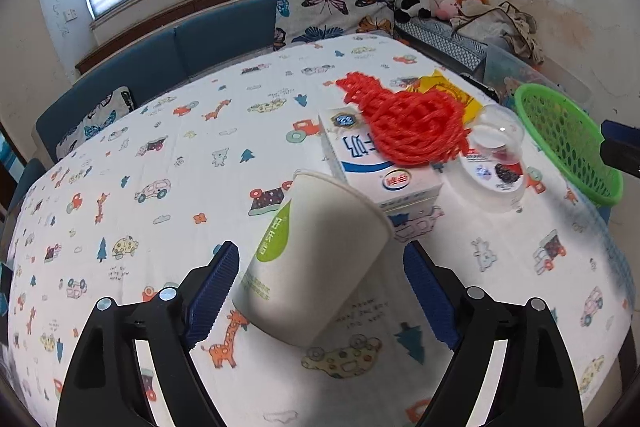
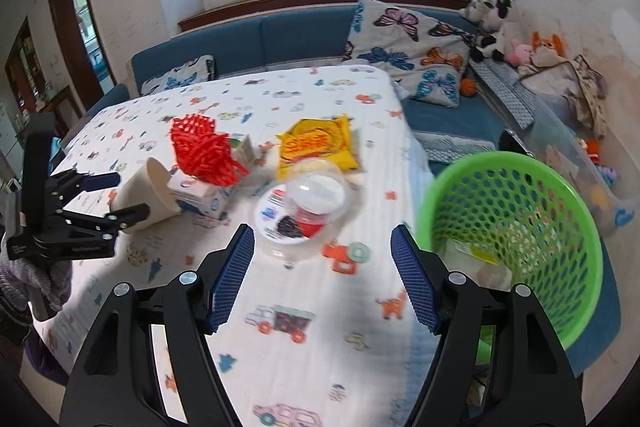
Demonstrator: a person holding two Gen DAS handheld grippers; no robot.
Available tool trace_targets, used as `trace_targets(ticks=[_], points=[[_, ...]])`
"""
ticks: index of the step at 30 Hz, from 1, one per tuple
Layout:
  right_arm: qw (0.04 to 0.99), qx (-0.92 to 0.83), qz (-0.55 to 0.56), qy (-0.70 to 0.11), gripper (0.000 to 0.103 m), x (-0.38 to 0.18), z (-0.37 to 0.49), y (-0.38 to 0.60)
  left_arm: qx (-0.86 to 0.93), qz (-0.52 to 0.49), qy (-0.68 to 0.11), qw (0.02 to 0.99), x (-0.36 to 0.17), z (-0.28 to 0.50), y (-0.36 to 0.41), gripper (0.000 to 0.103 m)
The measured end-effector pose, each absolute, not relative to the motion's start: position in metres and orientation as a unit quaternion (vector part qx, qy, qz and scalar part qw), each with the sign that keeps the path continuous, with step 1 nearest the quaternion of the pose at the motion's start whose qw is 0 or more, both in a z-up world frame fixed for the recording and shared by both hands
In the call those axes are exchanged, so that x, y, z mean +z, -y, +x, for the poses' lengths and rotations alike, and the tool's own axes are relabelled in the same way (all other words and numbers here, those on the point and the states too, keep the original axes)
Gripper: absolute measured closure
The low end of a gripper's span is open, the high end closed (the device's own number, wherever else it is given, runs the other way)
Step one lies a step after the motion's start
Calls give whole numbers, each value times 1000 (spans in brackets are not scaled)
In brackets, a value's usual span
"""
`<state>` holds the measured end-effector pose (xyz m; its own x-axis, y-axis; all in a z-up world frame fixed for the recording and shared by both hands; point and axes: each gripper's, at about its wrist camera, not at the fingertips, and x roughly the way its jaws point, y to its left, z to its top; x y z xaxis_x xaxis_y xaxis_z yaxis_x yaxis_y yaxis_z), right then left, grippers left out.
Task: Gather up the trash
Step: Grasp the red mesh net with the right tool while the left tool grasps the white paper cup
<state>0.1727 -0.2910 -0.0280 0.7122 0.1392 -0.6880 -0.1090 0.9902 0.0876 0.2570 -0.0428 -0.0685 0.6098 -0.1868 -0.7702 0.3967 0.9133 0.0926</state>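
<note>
A white paper cup [image 1: 316, 259] lies tipped on the patterned tablecloth, its base between the open fingers of my left gripper [image 1: 320, 267]; the fingers do not touch it. Behind it a milk carton [image 1: 384, 167] lies under a red foam net [image 1: 408, 123], with a yellow snack bag [image 1: 452, 91] beyond. A clear plastic cup [image 2: 308, 211] lies just ahead of my open, empty right gripper [image 2: 322, 267]. The left gripper [image 2: 104, 199] shows at the cup [image 2: 148, 195] in the right wrist view. A green mesh basket [image 2: 516, 231] stands right of the table edge, some trash inside.
The table [image 2: 312, 339] has a cartoon-print cloth. A blue sofa [image 2: 280, 35] with butterfly cushions runs behind it. Stuffed toys [image 2: 500, 27] and a clear storage bin [image 2: 580, 163] sit at the right by the wall.
</note>
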Motion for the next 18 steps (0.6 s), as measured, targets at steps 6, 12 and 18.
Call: trace_targets(ticks=[6,12,18], points=[[920,93,15,-380,32,-29,191,269,-181,132,-416,881,-77,267,40,21],[916,111,9,-384,32,-30,205,250,-201,138,-415,876,-83,270,43,24],[913,128,1,-388,32,-31,217,234,-206,129,-407,880,-84,271,40,34]])
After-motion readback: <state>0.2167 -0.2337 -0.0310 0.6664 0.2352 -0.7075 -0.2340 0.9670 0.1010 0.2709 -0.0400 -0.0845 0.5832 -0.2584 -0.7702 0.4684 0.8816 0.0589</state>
